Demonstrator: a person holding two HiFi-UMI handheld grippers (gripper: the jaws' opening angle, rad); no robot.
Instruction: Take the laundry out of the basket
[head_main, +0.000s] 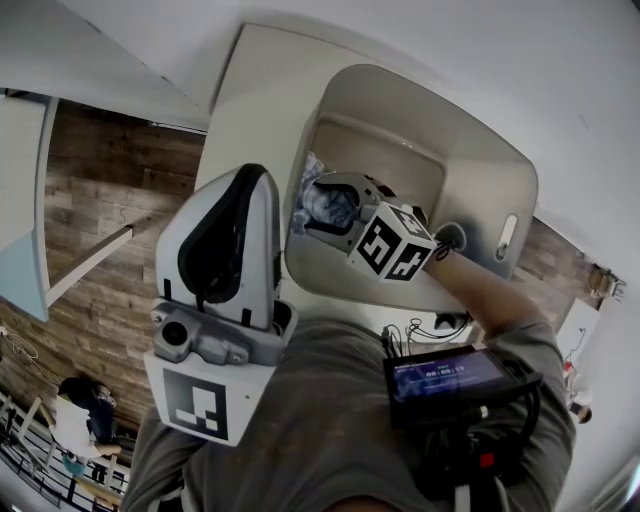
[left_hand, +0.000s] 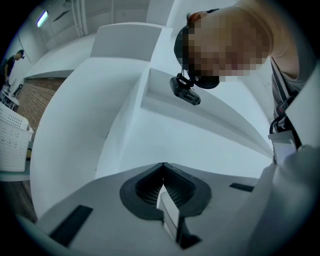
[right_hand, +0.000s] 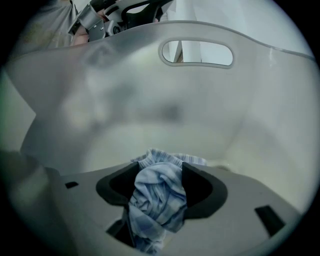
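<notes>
A blue striped cloth (right_hand: 157, 197) is clamped, bunched, between the 2 jaws of the right gripper (right_hand: 160, 170), which is lowered into the white basket (right_hand: 125, 100). The cloth is seen inside the basket walls. The left gripper (left_hand: 163, 172) is held outside the basket, its jaws closed together on nothing.

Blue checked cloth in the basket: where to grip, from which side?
Grip the blue checked cloth at its bunched middle, coming in through the open top of the basket. It is crumpled into one wad, and the high walls close off the sides. The right gripper has that wad pinched between its jaws.
</notes>
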